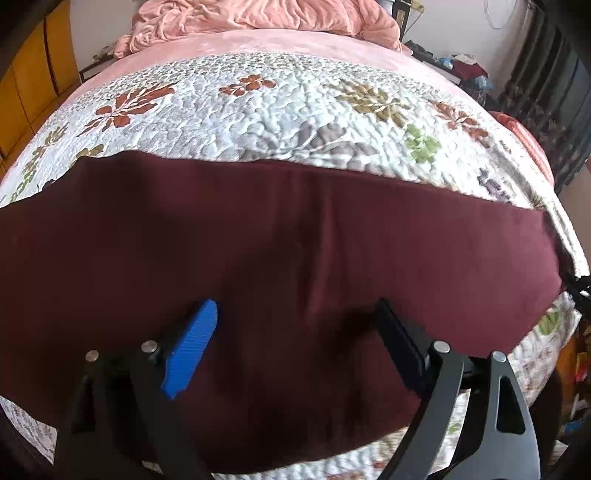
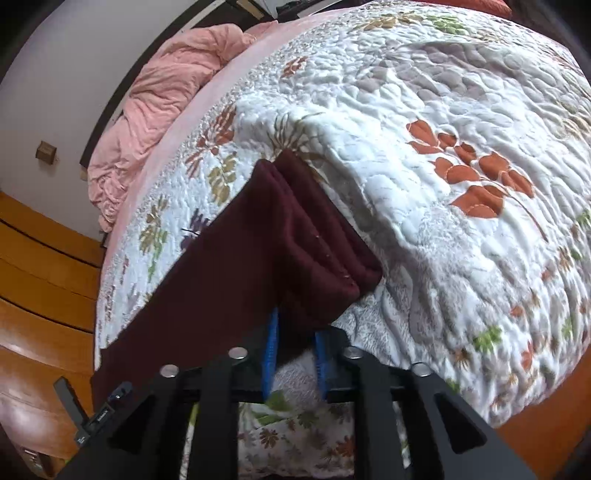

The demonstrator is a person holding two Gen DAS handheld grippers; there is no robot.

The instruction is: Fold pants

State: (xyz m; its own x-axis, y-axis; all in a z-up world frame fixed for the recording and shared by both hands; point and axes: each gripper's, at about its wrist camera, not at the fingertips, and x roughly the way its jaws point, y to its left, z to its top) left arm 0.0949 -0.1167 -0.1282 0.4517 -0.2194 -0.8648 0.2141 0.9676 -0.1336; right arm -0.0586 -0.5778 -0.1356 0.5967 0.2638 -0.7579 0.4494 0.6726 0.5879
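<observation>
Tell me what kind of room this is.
Most likely a bedroom: a white floral quilted bedspread covers a bed, a crumpled pink blanket lies at its far end, and orange-brown wooden cabinet panels stand alongside.

Quilt: a white quilted cover (image 1: 280, 110) printed with rust, olive, green and grey leaves and flowers lay spread across the bed.
Pink sheet: a plain pink layer (image 1: 295, 42) showed beyond the quilt's far edge.
Pink blanket: a crumpled pink blanket (image 1: 258, 14) was bunched at the head of the bed; from the right side it (image 2: 166, 96) sat heaped against the wall.
Wooden furniture: orange-brown panelled wood (image 2: 40, 266) stood beside the bed.
Wall: pale, with a small brown box (image 2: 46, 150) fixed to it.
Clutter: mixed items (image 1: 469, 68) lay near the bed's far corner, too small to identify.
</observation>
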